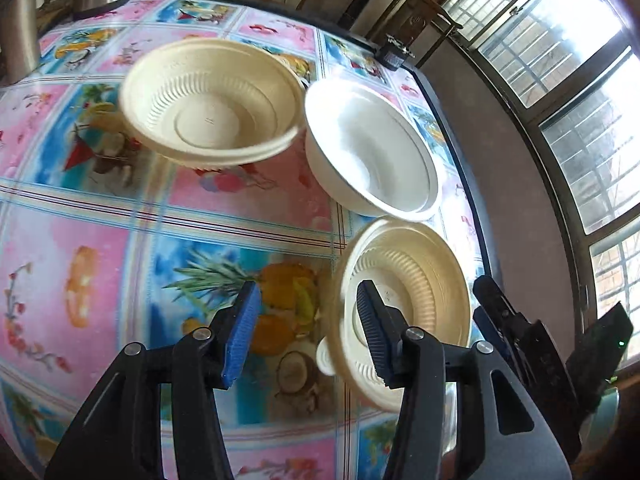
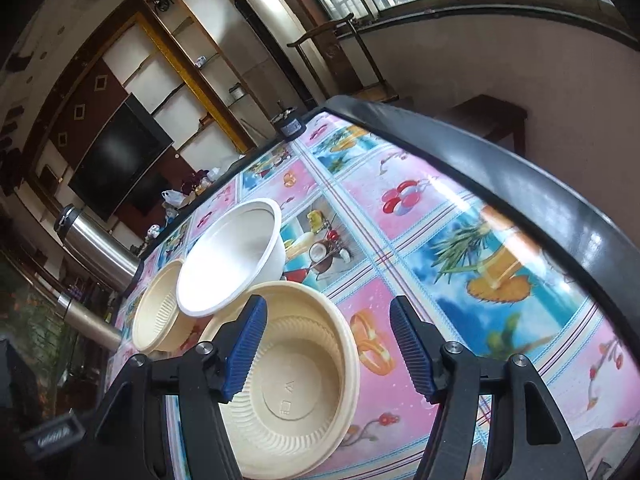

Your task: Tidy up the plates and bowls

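Note:
Three bowls stand on the flowered tablecloth. A cream ribbed bowl sits at the far left, with a white bowl to its right. A second cream ribbed bowl is nearest. My left gripper is open; the near bowl's left rim lies between its blue pads, and neither pad presses on it. In the right wrist view my right gripper is open above the near cream bowl, whose right rim lies between the pads untouched. Behind it are the white bowl and the other cream bowl.
The table's black edge runs close behind the white bowl, with a wall and windows beyond. A small black device sits at the far corner. Steel flasks stand at the table's far left. A wooden chair is by the wall.

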`<move>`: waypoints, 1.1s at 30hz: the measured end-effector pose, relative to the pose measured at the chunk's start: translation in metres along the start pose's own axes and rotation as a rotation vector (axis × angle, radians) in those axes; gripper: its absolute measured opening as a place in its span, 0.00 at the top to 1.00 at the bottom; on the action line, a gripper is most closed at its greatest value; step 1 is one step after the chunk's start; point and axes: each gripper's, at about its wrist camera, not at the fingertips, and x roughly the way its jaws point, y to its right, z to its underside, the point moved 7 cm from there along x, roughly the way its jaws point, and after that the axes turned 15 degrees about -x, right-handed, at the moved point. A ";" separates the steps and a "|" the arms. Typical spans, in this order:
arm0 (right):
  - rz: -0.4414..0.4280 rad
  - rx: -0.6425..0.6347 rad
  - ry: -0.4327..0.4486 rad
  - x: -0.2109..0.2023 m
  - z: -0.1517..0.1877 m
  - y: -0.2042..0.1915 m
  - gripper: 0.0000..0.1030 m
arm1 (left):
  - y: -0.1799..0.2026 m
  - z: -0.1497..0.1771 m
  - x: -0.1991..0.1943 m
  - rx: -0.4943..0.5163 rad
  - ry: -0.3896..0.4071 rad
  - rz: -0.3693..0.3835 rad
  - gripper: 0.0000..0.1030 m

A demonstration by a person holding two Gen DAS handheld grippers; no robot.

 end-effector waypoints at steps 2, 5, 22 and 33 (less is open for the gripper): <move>-0.003 0.000 -0.017 0.003 0.002 -0.001 0.35 | 0.001 0.001 0.004 -0.001 -0.007 0.003 0.53; 0.001 -0.005 -0.032 0.005 0.004 -0.003 0.35 | 0.005 0.005 0.008 0.021 -0.021 0.015 0.53; -0.105 0.085 -0.118 0.013 0.021 -0.004 0.36 | 0.006 0.011 0.015 0.091 -0.040 0.086 0.68; -0.129 0.113 -0.172 0.023 0.031 -0.003 0.57 | -0.001 0.010 0.012 0.077 -0.026 0.093 0.87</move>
